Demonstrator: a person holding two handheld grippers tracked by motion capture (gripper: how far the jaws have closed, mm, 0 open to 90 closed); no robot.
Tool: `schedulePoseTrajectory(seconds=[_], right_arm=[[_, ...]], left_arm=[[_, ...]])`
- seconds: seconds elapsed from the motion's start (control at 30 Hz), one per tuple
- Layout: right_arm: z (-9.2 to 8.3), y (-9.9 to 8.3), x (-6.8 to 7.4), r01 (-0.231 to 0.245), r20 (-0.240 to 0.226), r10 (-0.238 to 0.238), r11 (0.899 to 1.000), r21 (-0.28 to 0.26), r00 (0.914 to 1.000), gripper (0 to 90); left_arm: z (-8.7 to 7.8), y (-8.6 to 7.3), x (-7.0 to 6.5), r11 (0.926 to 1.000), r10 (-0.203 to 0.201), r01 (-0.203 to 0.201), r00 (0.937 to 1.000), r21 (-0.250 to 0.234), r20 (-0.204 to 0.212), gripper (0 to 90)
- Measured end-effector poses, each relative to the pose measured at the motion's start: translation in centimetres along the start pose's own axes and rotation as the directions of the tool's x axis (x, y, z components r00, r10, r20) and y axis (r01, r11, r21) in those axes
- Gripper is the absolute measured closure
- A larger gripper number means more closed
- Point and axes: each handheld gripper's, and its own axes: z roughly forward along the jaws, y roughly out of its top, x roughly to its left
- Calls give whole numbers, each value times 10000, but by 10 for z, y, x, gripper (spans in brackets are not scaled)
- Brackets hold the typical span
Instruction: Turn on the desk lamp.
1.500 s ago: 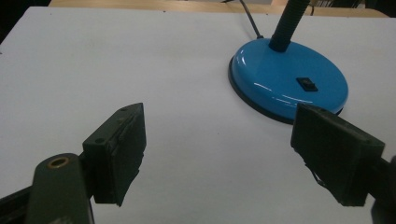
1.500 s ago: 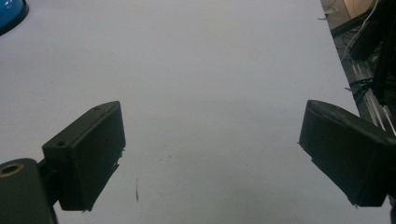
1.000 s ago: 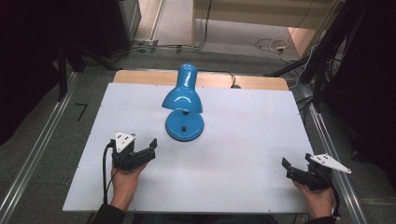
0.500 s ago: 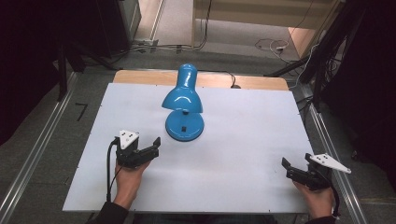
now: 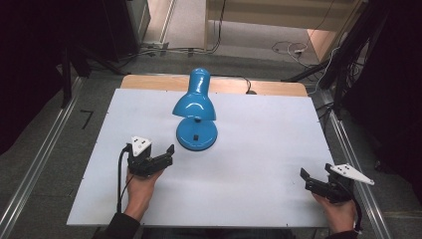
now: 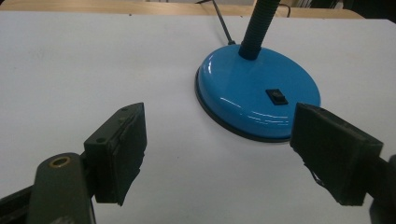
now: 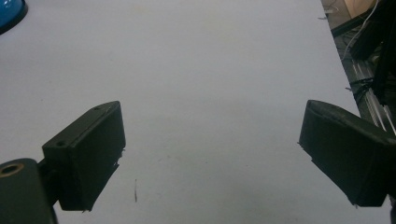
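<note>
A blue desk lamp (image 5: 195,104) stands at the middle back of the white table (image 5: 259,139), its shade over a round base (image 5: 199,137). My left gripper (image 5: 161,155) is open, just left of and in front of that base. In the left gripper view the base (image 6: 252,93) with its black switch (image 6: 276,96) and ribbed neck (image 6: 258,23) lies ahead, partly behind the right jaw; the left gripper (image 6: 219,154) holds nothing. My right gripper (image 5: 311,180) rests open near the table's front right corner. In the right gripper view the right gripper (image 7: 210,154) has bare table between its jaws.
A wooden strip (image 5: 278,88) runs along the table's far edge, and the lamp's cable (image 5: 244,84) leaves over it. Metal rails (image 5: 45,154) flank the table on the floor. The table's right edge (image 7: 343,79) is close to my right gripper.
My left gripper has shifted a little forward and to the right, closer to the lamp's base. The right gripper and the lamp have stayed put.
</note>
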Motion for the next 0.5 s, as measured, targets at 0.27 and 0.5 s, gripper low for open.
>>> schedulePoseTrajectory(seconds=[0.27,0.5], right_arm=[[0,0,0,22,23,-22,10000,25,10000,58],[1,0,0,29,9,-29,10000,46,10000,58]], left_arm=[[5,2,-3,10000,66,-66,9999,47,81,199],[10,5,-8,9999,104,-104,9998,18,151,199]])
